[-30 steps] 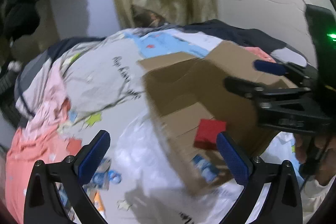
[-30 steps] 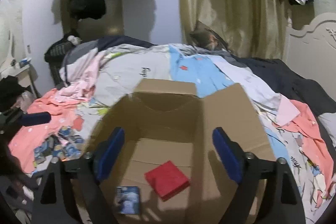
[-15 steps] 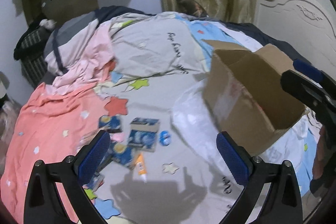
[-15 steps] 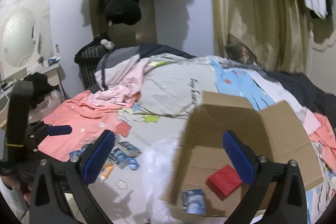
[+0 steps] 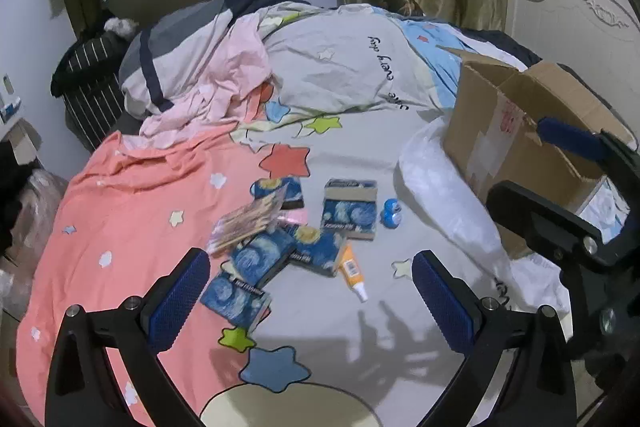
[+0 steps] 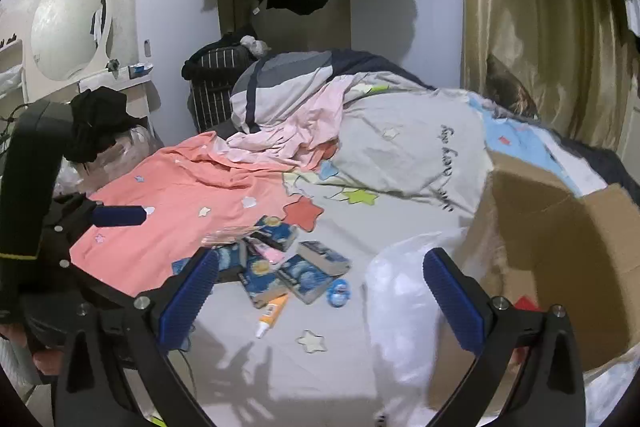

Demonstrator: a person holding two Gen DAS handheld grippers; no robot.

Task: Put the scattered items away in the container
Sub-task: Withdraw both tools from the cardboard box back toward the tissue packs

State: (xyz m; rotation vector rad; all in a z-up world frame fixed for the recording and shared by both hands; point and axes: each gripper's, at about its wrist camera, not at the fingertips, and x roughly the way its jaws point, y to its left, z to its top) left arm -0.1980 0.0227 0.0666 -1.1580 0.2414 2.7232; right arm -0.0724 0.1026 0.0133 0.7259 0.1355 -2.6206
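Several blue starry-print boxes [image 5: 349, 211] lie scattered on the bed sheet, with an orange tube [image 5: 352, 271], a small blue round item [image 5: 391, 212] and a clear packet of sticks [image 5: 244, 227]. The same pile of boxes [image 6: 304, 277] and the tube [image 6: 272, 314] show in the right wrist view. An open cardboard box [image 5: 520, 131] stands to the right; a red item [image 6: 525, 303] peeks inside it. My left gripper [image 5: 308, 301] hangs open above the pile, empty. My right gripper [image 6: 320, 303] is open and empty too, between pile and box.
A white plastic bag [image 5: 444, 195] lies against the box's left side. Crumpled bedding [image 5: 248, 75] is heaped at the back of the bed. A dark striped basket [image 6: 212, 83] stands beyond the bed, and a person's hand [image 6: 16, 339] holds the other gripper at far left.
Both grippers have swung left, away from over the cardboard box to the scattered pile on the sheet. The box has slid to the right edge of both views.
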